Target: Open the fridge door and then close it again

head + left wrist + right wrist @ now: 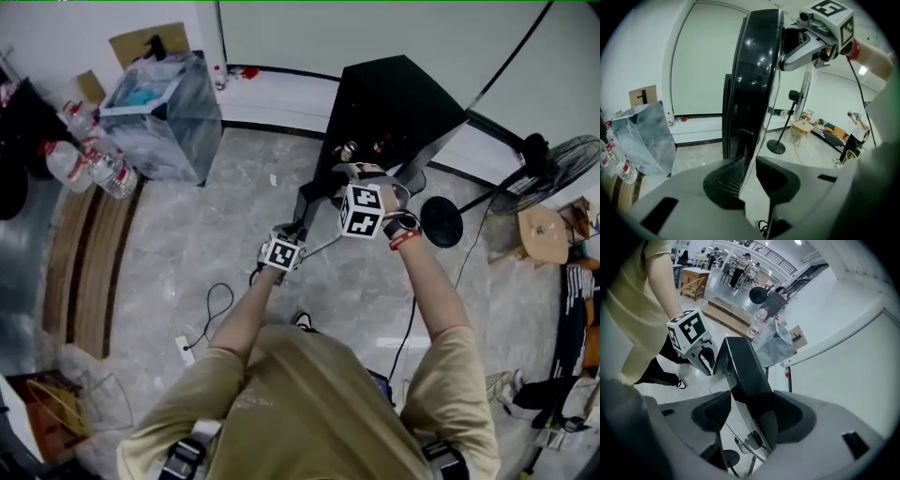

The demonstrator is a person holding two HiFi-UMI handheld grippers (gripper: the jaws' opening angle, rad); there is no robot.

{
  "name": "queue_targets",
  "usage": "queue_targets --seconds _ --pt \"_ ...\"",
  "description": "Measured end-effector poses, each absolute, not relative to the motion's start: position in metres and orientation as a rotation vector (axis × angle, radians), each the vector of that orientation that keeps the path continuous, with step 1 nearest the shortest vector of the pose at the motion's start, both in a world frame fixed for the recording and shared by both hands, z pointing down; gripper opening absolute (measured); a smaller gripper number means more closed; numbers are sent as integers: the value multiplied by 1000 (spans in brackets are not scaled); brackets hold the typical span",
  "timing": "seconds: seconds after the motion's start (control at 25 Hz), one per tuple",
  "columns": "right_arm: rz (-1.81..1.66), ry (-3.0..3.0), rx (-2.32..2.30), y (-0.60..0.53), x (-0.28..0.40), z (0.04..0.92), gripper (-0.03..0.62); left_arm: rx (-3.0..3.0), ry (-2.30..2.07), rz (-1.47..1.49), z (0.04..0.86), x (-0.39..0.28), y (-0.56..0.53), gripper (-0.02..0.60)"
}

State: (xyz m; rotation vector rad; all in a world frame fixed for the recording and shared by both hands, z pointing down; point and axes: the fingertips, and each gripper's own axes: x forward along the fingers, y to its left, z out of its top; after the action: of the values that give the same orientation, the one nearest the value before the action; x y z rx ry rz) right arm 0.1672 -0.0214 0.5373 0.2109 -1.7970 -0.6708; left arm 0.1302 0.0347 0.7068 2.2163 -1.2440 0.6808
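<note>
Grey fingers (724, 180) of the left gripper (747, 164) sit closest. They are narrow and pinch the thin free edge of the tall, shiny black fridge door (757, 70). The door stands upright, with its long side going up and down. It is swung out from the small black box-shaped fridge (394, 103) toward the person.

The right gripper (751, 399) is higher up, near the door's top. Its fingers are wide apart with the thick door between them, and I think they are not squeezing it. So the left gripper has the hold, lower down. The fridge lies past the door, away from the person. I think the door must swing back that way to shut, led by the left hand.

To the right of the fridge stands a black fan on a pole (562, 164). Its round black foot (441, 222) sits near the fridge's front corner, so the door may pass close to it. To the left of the fridge is a see-through plastic bag bin (159, 112), with clear water bottles (94, 169) beyond it, well apart. A thin black cable (217, 305) lies on the floor in front of the fridge.
</note>
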Motion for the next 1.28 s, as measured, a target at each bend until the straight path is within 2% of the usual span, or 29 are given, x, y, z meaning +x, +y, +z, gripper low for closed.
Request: queue_targets --seconds 0.36,0.88,1.28 --pt "-614 -1804 424 -16 170 526 290 2337 -1196 643 674 103 34 89" --pt "-127 -2189 979 3 184 471 284 2473 -1279 487 585 42 25 89" --pt "218 -2366 1549 13 198 450 176 2533 -1396 277 505 26 9 89"
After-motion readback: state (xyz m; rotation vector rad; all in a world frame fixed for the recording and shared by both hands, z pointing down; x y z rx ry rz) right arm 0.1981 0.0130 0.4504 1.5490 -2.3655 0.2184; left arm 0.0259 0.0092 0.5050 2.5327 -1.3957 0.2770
